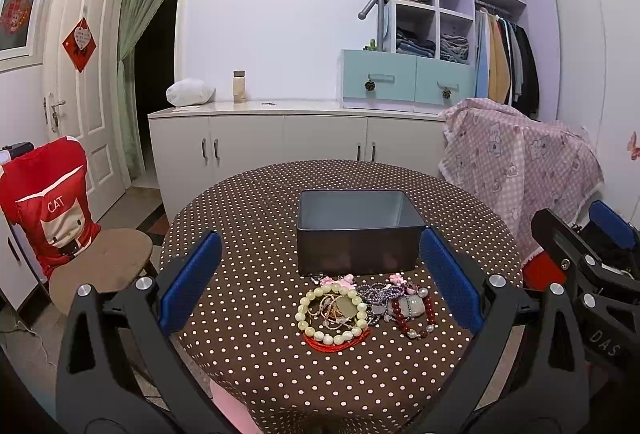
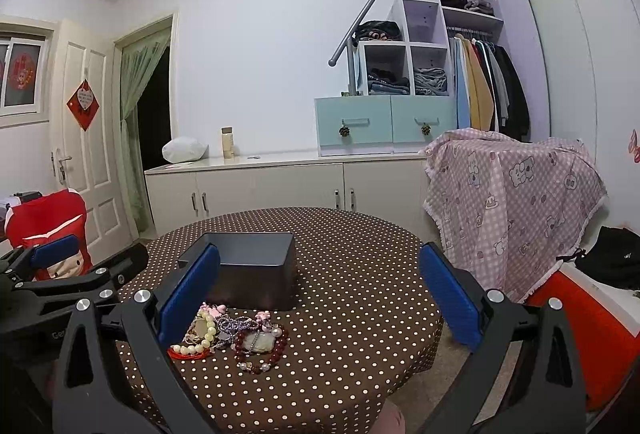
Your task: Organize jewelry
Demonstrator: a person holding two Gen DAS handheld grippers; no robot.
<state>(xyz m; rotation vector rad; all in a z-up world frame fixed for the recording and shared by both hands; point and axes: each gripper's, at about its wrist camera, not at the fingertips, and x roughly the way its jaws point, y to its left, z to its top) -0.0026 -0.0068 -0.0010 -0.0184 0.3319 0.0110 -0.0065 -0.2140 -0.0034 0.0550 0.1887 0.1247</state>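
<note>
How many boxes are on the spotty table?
1. The dark box sits open-topped on the table, just behind the jewelry pile. Its visible inside looks empty. No other box shows.

Place: I read this as a lived-in room of a home, a bedroom or dressing area.
Wardrobe: open closet (image 2: 486, 82) with clothes on a rail; cubby shelves (image 1: 434, 30) stacked with folded garments.
Storage: long white cabinet (image 1: 288, 138) along the far wall, two pale blue drawers (image 2: 384, 128) on top.
Door: white panelled door (image 1: 86, 82) with a red diamond paper charm (image 1: 79, 44); green curtain (image 2: 138, 122) over a dark doorway.
Seating: chair (image 1: 100, 266) carrying a red cushion (image 1: 52, 210) marked "CAT".
Desk: round desk under a brown polka-dot cloth (image 2: 340, 274).
Soft goods: pink checked blanket (image 2: 516, 202) draped beside the desk.
</note>
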